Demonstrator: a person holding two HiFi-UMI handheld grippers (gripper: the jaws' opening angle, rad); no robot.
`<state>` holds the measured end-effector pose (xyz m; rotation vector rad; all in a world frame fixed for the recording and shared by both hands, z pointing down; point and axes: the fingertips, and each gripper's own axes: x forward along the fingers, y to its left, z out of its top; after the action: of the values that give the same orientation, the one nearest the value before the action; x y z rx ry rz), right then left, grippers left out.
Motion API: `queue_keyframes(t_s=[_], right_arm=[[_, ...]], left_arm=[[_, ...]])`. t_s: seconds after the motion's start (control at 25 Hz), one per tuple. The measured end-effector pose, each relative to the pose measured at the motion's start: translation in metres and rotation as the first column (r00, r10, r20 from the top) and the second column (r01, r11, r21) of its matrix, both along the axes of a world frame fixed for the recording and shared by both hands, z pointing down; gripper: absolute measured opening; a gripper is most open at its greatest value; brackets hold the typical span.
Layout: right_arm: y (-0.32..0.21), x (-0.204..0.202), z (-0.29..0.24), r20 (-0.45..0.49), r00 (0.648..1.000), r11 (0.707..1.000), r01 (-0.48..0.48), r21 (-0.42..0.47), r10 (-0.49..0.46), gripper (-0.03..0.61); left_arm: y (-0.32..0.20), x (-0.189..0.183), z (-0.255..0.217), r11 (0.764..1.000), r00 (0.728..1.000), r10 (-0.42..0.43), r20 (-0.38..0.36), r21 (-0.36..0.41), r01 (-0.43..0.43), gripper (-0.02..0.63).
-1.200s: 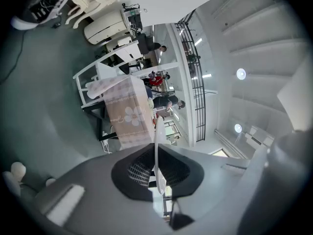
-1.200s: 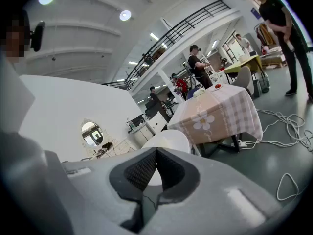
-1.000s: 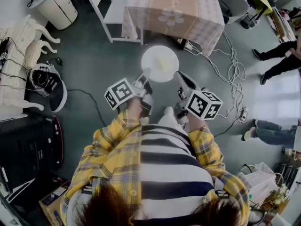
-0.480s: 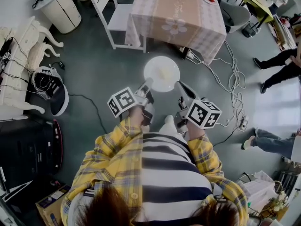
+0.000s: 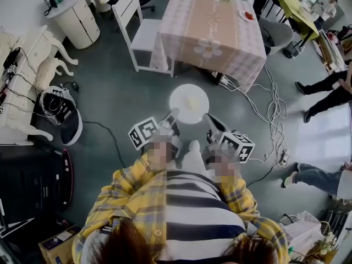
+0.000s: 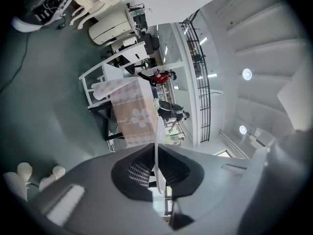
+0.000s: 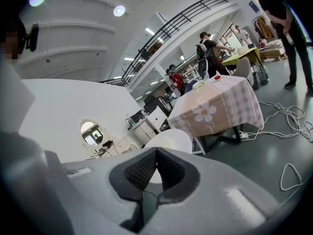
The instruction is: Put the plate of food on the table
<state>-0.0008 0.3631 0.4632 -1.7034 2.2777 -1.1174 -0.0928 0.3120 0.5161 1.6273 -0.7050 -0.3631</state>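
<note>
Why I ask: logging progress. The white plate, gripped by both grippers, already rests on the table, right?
No: the head view shows the plate, gripped by the left gripper and right gripper, above the floor, short of the table.

Ahead of me the plate [image 5: 189, 104] hangs over the floor [image 5: 121, 92], between my left claw [image 5: 172, 116] on its left rim and my right claw [image 5: 208, 118] on its right rim. The table [image 5: 209, 29] stands beyond the plate, which is short of its near edge. A chair [image 5: 140, 29] stands against the table's left side, with a round cabinet [image 5: 77, 10] further left. A small dish [image 5: 247, 16] lies on the table's far right corner, and cables [image 5: 272, 100] lie on the floor to the right.
</note>
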Motion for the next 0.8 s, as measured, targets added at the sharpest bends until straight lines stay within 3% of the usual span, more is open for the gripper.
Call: queue_keyframes(t_s=[0.4,0.8], right_arm=[[-0.039,0.015,0.007,0.039,0.999,1.0,-0.006,-0.009,0.006,-0.003],[-0.125,0.045,0.005,0.037,0.998,0.999,0.041,-0.013,-0.04,-0.003]], left_arm=[[-0.042,0.007,0.013,0.999,1.0,-0.021,0.011,-0.031,0.021,0.014],[-0.122,0.031,0.008,0.998,0.998,-0.064,0.008,-0.011,0.064,0.014]])
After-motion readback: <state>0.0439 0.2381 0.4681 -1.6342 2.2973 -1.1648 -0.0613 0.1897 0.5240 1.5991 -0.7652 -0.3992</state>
